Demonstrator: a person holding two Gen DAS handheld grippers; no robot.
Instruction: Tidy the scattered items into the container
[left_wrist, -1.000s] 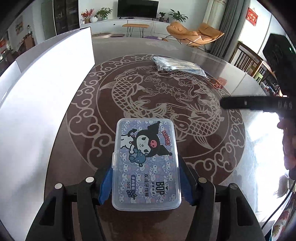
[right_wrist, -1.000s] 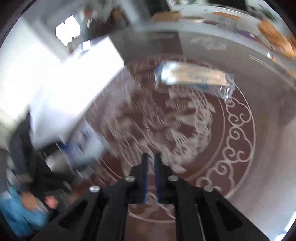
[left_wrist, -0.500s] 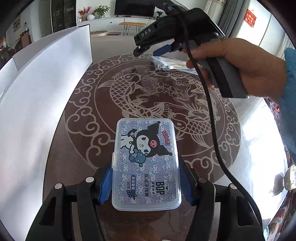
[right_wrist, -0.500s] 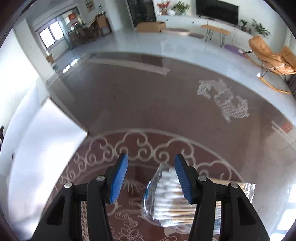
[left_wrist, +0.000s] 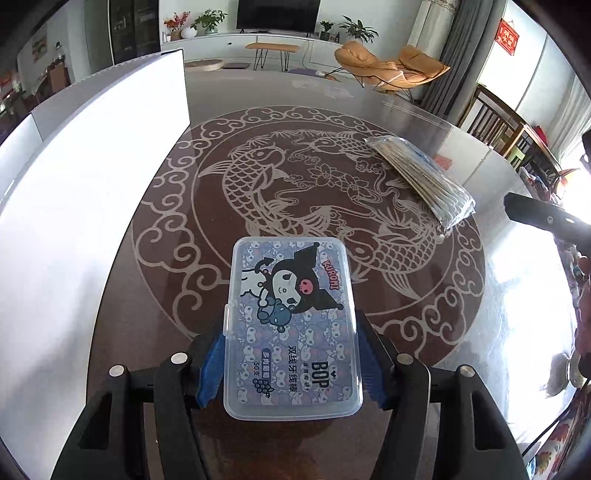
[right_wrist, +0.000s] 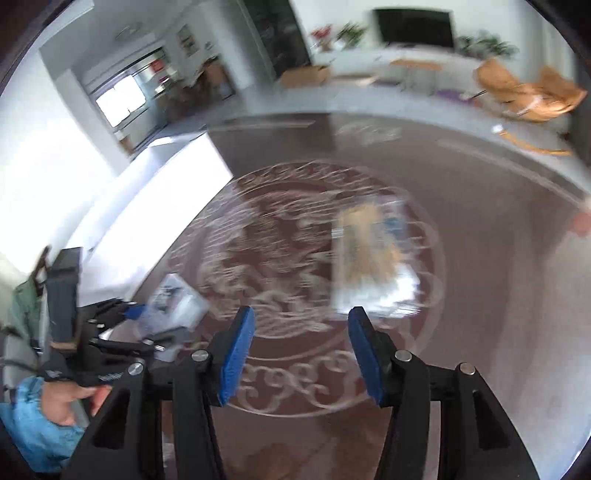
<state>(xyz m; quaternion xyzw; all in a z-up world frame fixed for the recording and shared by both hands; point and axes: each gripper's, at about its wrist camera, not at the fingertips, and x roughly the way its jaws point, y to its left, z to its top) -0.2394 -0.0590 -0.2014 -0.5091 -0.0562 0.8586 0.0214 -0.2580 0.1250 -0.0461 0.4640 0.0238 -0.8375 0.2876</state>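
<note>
**One item gripped, none stowed**

Left gripper (left_wrist: 291, 363): jaws clamped on floss-pick box (left_wrist: 291, 325), low over worktop (left_wrist: 155, 332). Right gripper (right_wrist: 301, 356): jaws wide apart, empty, facing cotton-swab bag (left_wrist: 421, 177) lying on the worktop. White container (left_wrist: 92, 184) at left, apparently awaiting both.

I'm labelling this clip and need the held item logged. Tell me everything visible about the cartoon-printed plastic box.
The plastic box is a flat, clear rectangular case with rounded corners and a closed lid. A small latch tab sits on its left edge. Under the lid shows a blue-purple printed card with a black-hooded cartoon character, "BOP" and Chinese text. It lies level, long side pointing away from the camera. The left gripper clamps it, one blue pad against each long side near the camera-side end. Below it is the fish-patterned table; contact with that cannot be told.
</note>
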